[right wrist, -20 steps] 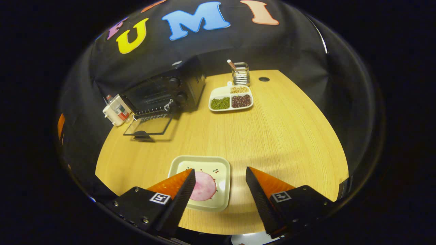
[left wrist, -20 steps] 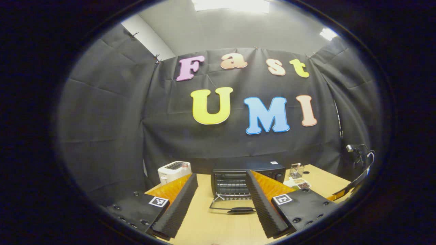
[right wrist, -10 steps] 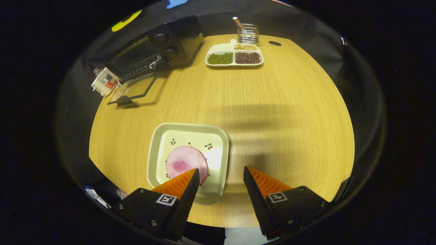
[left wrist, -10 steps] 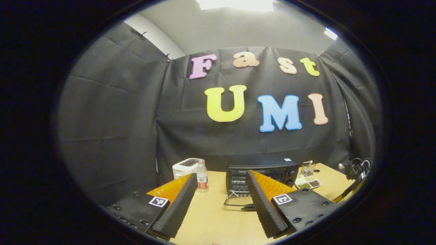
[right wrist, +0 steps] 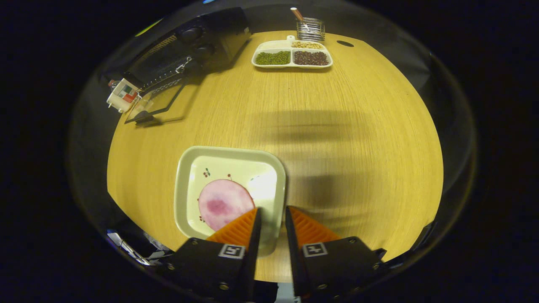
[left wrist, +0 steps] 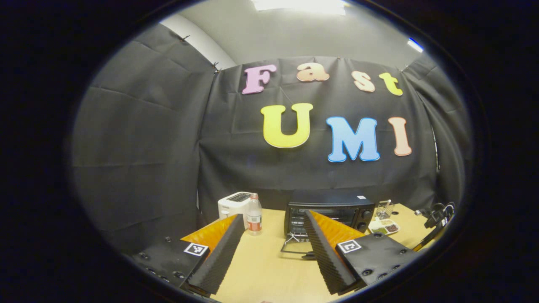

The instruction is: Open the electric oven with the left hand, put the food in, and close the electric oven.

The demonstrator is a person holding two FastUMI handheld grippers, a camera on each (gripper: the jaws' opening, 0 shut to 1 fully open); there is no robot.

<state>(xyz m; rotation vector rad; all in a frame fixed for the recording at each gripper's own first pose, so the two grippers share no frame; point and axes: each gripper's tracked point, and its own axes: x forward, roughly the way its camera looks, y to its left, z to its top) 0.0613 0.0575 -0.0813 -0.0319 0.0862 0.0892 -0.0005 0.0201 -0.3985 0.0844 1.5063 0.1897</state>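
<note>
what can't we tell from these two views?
- Right tongs: whether they pinch the plate rim; fingers hide the contact.
- Oven cavity: left tongs finger covers part, rest dark.
- Plate's near edge: behind the right tongs.
- Oven knobs: settings too small.

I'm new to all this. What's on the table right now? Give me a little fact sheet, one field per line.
Oven: black electric oven at the table's back, its glass door folded down open
Food: round pink slice lying on a square cream plate near the front edge
Right gripper: jaws nearly closed around the plate's right rim; contact unclear
Left gripper: jaws wide apart, holding nothing, pointed toward the oven
Nearby: white toaster, clear plastic bottle, divided white tray of beans, wire holder
Surface: light wooden table
</note>
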